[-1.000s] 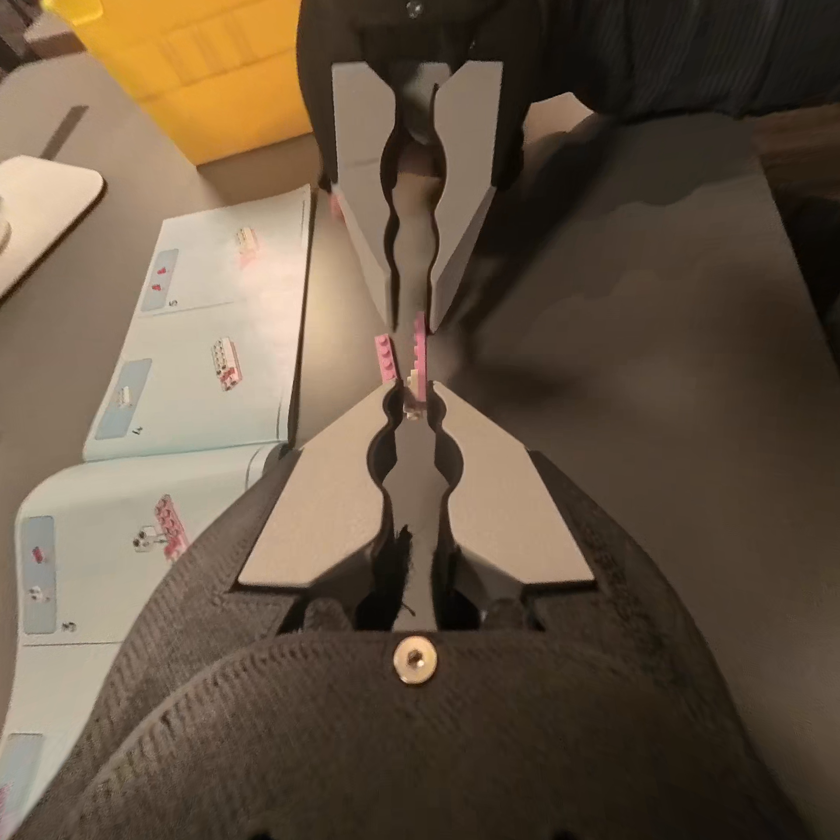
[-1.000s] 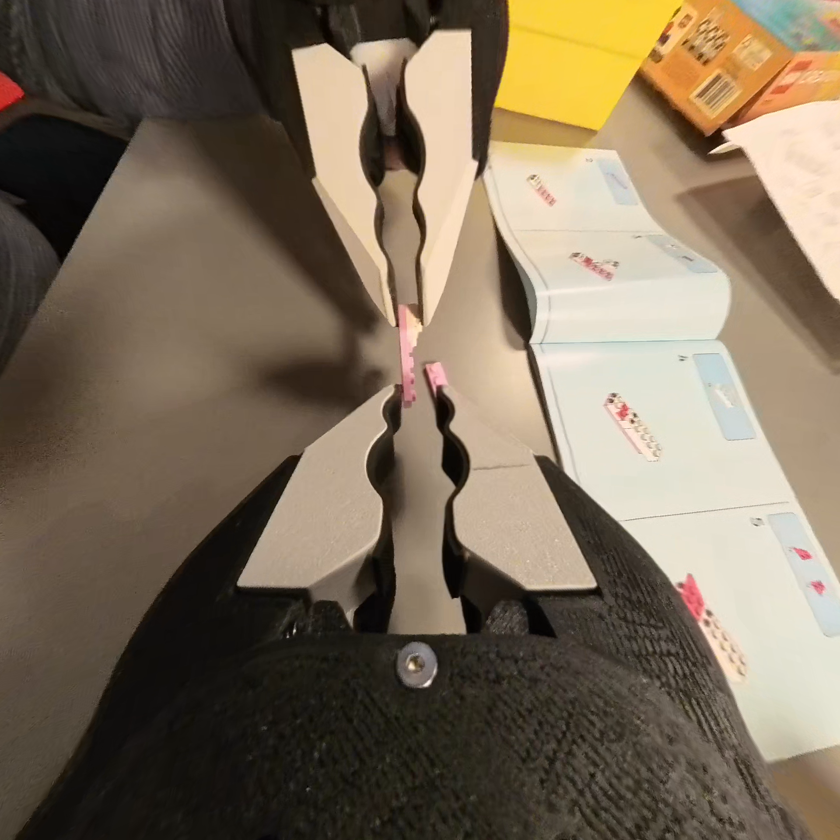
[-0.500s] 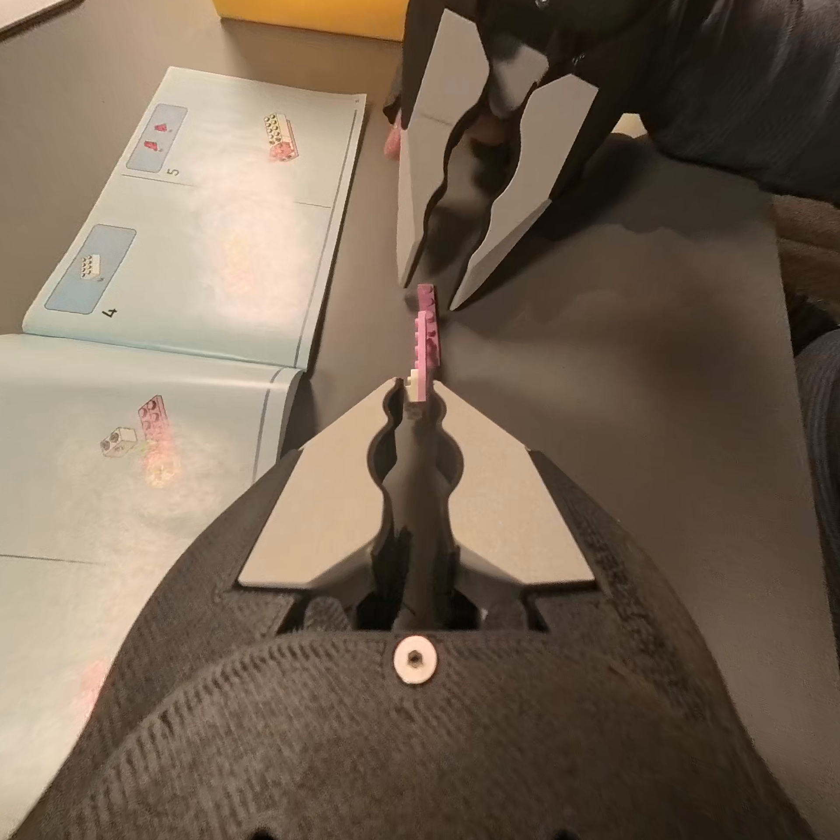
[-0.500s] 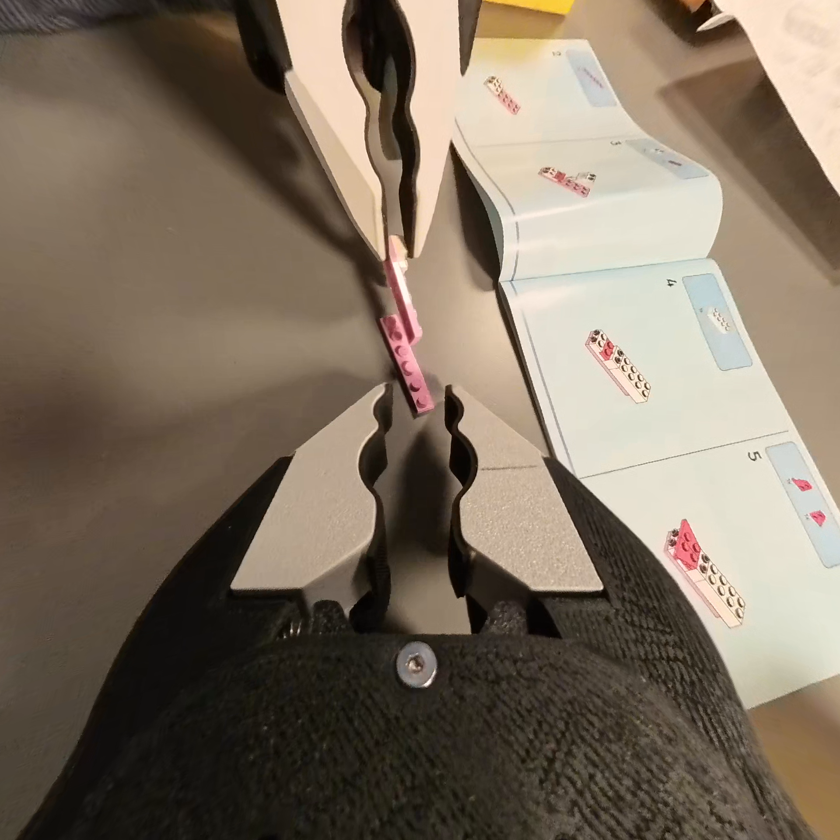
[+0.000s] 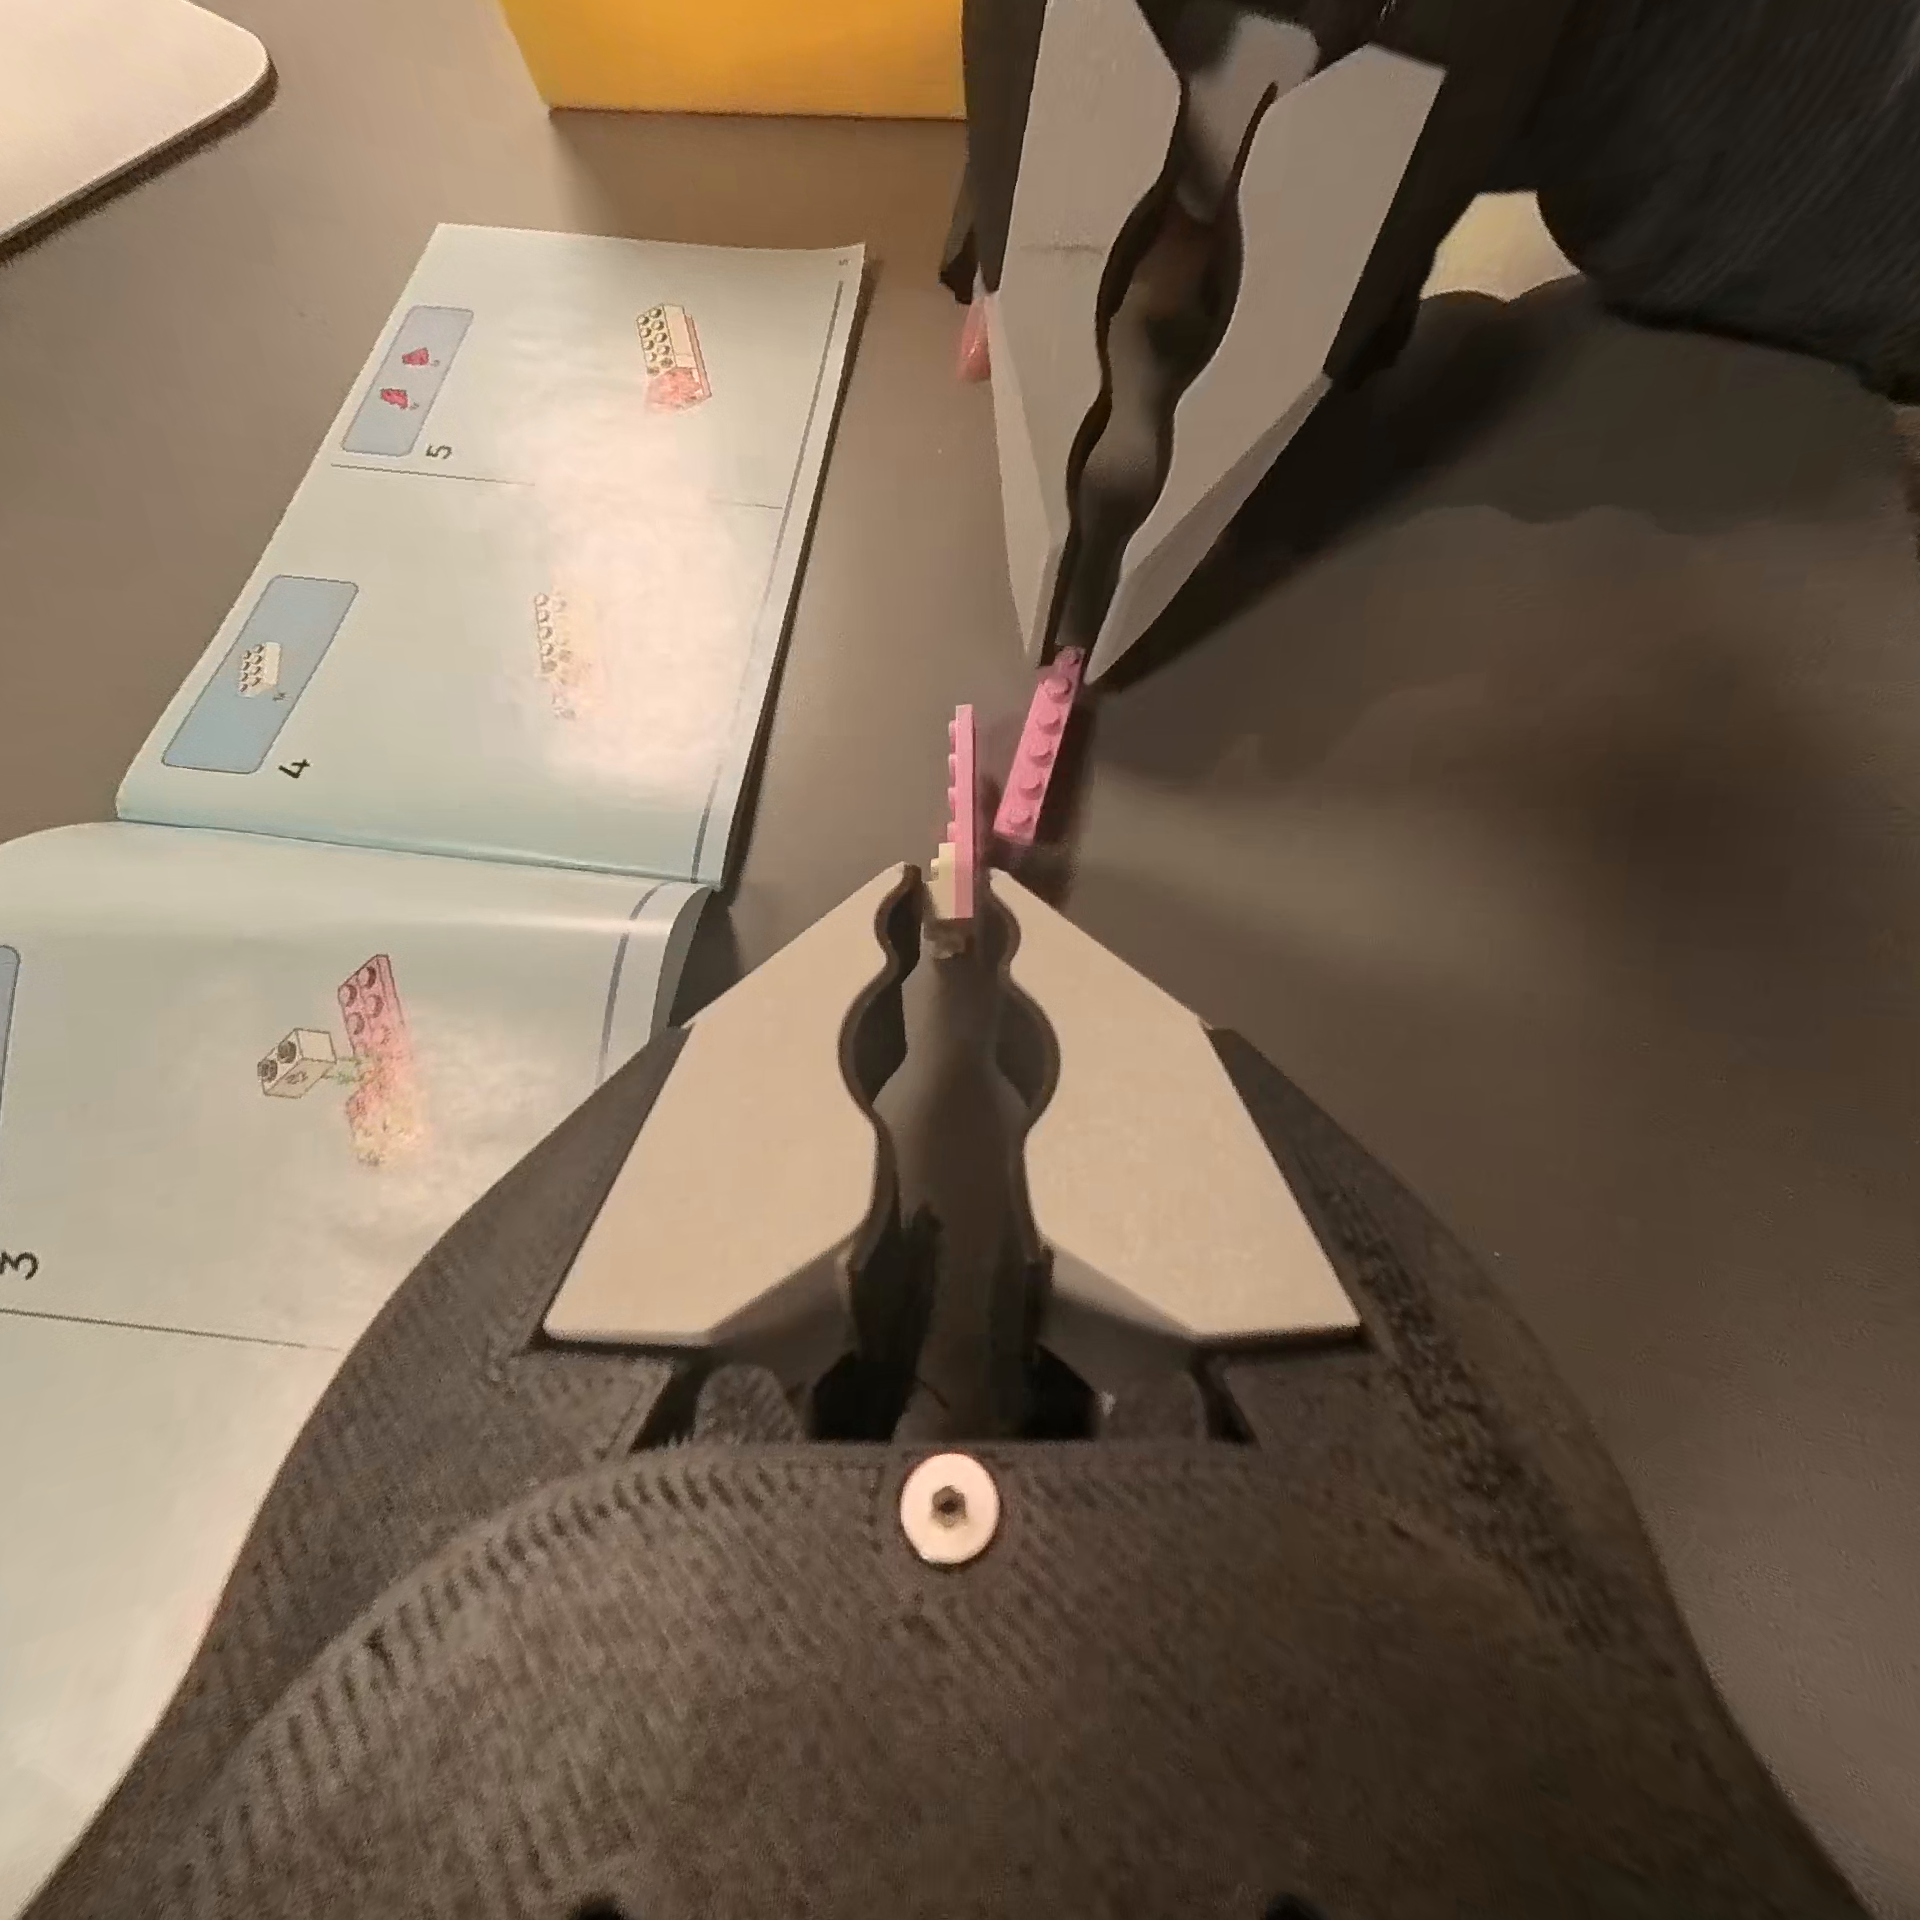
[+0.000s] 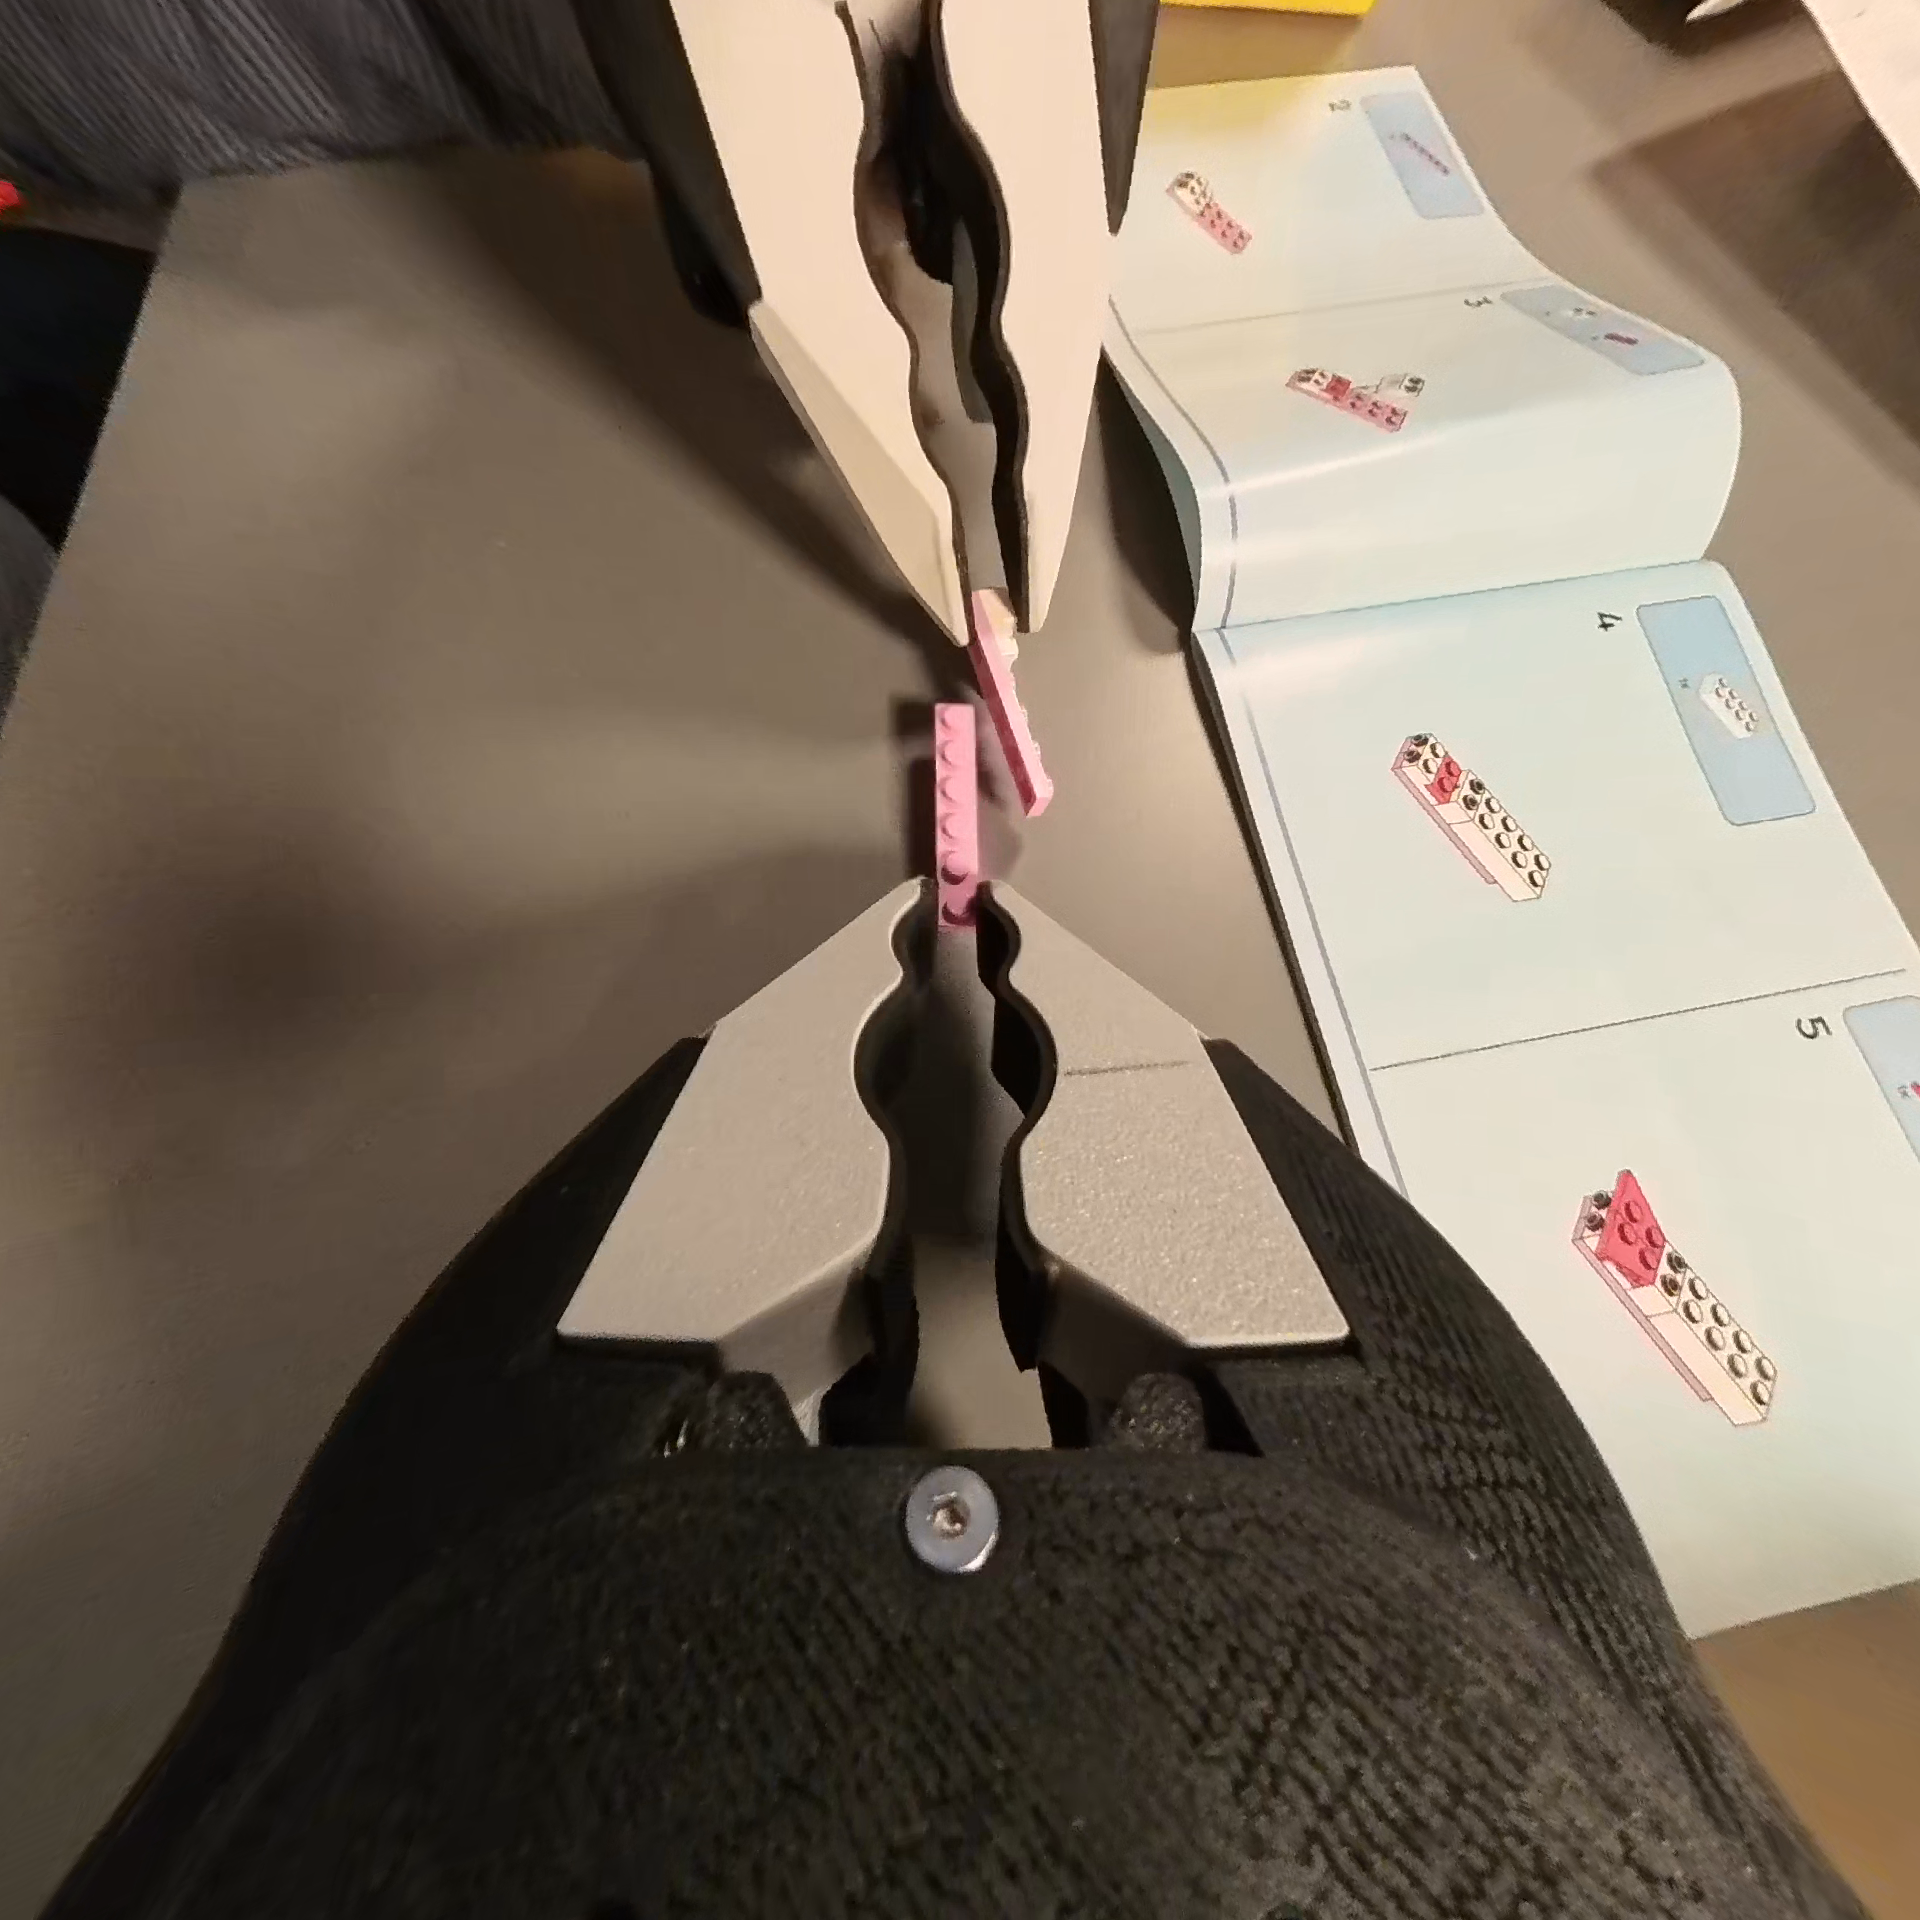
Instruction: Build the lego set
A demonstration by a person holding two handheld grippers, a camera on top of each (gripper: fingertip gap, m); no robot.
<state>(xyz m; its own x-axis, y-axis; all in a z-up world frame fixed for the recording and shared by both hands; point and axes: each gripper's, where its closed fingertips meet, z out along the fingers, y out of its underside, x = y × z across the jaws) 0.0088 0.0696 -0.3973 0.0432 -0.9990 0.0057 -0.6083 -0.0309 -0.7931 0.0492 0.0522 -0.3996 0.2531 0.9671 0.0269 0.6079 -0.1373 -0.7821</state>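
My left gripper (image 5: 961, 896) is shut on the near end of a pink studded plate (image 5: 964, 790) that has a small cream piece (image 5: 943, 868) stuck on at the fingertips. The plate stands on edge above the dark table (image 5: 1455, 935). My right gripper (image 6: 956, 902) is shut on the end of a second, narrow pink plate (image 6: 956, 800). The two grippers face each other tip to tip. The plates lie side by side, overlapping in length, and I cannot tell whether they touch. In the left wrist view the right gripper (image 5: 1075, 652) holds its plate (image 5: 1042, 753). In the right wrist view the left gripper (image 6: 992, 615) holds its plate (image 6: 1013, 727).
An open light-blue instruction booklet (image 5: 499, 540) lies on the table beside the grippers and also shows in the right wrist view (image 6: 1507, 883). A yellow bin (image 5: 748, 52) and a white pad (image 5: 104, 114) are at the back. A small pink piece (image 5: 974, 353) lies behind the right gripper. The tips of one gripper are about 5 centimeters away from the tips of the other.
Half a second ago the right jaws stood open around the end of the narrow pink plate; they have now shut on it. The left gripper has kept its hold on its plate throughout.
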